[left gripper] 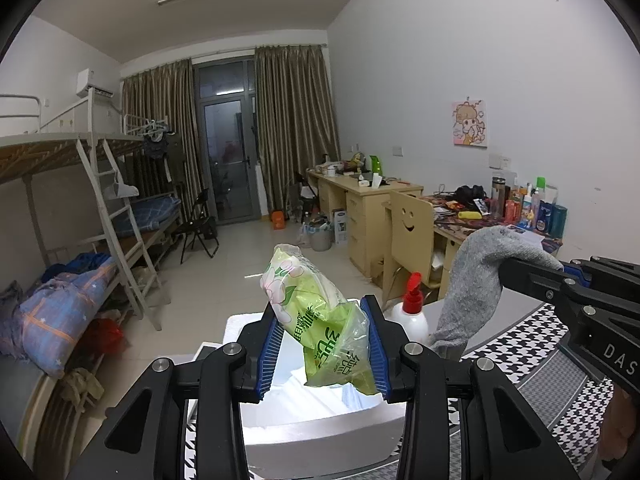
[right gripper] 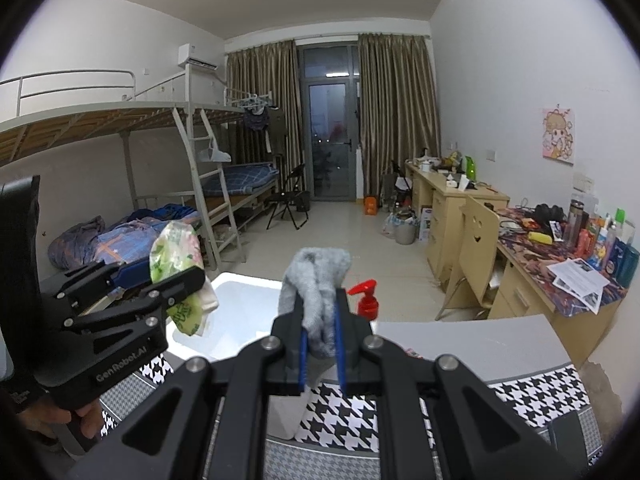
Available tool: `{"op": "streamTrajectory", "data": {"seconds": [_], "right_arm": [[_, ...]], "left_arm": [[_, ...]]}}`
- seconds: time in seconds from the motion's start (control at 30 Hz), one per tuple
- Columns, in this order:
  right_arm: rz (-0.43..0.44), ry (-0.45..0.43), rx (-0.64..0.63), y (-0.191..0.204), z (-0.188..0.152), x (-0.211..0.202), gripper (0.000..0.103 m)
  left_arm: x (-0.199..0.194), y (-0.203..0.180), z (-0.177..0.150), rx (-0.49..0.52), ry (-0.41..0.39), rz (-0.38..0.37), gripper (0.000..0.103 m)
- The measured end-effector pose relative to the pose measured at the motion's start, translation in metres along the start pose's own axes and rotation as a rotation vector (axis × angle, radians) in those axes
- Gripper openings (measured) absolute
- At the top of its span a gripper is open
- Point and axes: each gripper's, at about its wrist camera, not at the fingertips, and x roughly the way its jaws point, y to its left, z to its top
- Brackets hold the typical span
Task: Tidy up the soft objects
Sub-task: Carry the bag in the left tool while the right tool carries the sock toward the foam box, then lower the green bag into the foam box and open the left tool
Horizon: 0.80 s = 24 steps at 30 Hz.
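My left gripper (left gripper: 320, 312) is shut on a green plastic tissue pack (left gripper: 304, 292), which sticks up tilted between the blue pads above a white foam box (left gripper: 320, 428). From the right, my right gripper (left gripper: 520, 264) comes in shut on a grey sock (left gripper: 472, 280) that droops down from its jaws. In the right wrist view the right gripper (right gripper: 320, 300) pinches the same sock (right gripper: 316, 272) upright between narrow jaws. There the left gripper (right gripper: 168, 272) holds the green pack (right gripper: 176, 248) at the left, over the foam box's rim (right gripper: 248, 284).
A white bottle with a red pump (left gripper: 412, 312) stands behind the box, beside the sock. The table carries a black-and-white houndstooth cloth (right gripper: 344, 412). A wooden chair (right gripper: 476, 248) and cluttered desks line the right wall; bunk beds (right gripper: 160, 184) stand left.
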Motion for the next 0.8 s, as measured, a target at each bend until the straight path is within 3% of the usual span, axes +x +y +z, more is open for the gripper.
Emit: {"op": "streamTrajectory", "data": {"seconds": [0.27, 0.8], "right_arm": [[0.016, 0.008, -0.004, 0.008, 0.004, 0.014, 0.014], [0.003, 0.019, -0.009, 0.015, 0.013, 0.034, 0.014]], "left_arm": [[0.019, 0.007, -0.002, -0.023, 0.030, 0.034, 0.041], [0.053, 0.026, -0.010, -0.061, 0.107, 0.012, 0.041]]}}
